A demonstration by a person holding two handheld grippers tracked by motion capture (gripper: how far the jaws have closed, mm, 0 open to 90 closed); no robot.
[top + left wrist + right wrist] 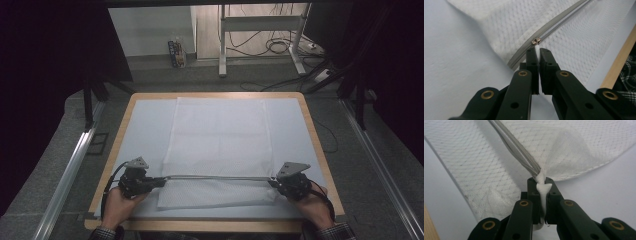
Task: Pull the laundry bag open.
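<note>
A white mesh bag (220, 135) lies flat on the table, with a grey zipper (215, 177) stretched straight across its near end. My left gripper (161, 182) is at the zipper's left end. In the left gripper view my left gripper (538, 53) is shut on the white pull tab (538, 50) just below the metal slider (535, 41). My right gripper (271, 183) is at the zipper's right end. In the right gripper view my right gripper (541, 181) is shut on a white fabric tab (543, 188) where the zipper (519, 155) ends, and the mesh is bunched around it.
The bag rests on a pale mat (145, 125) over a table with a wooden rim (320, 150). Metal rails (70, 170) run along both sides on the floor. Behind the table stand a desk frame (222, 45), loose cables (280, 47) and a small box (176, 53).
</note>
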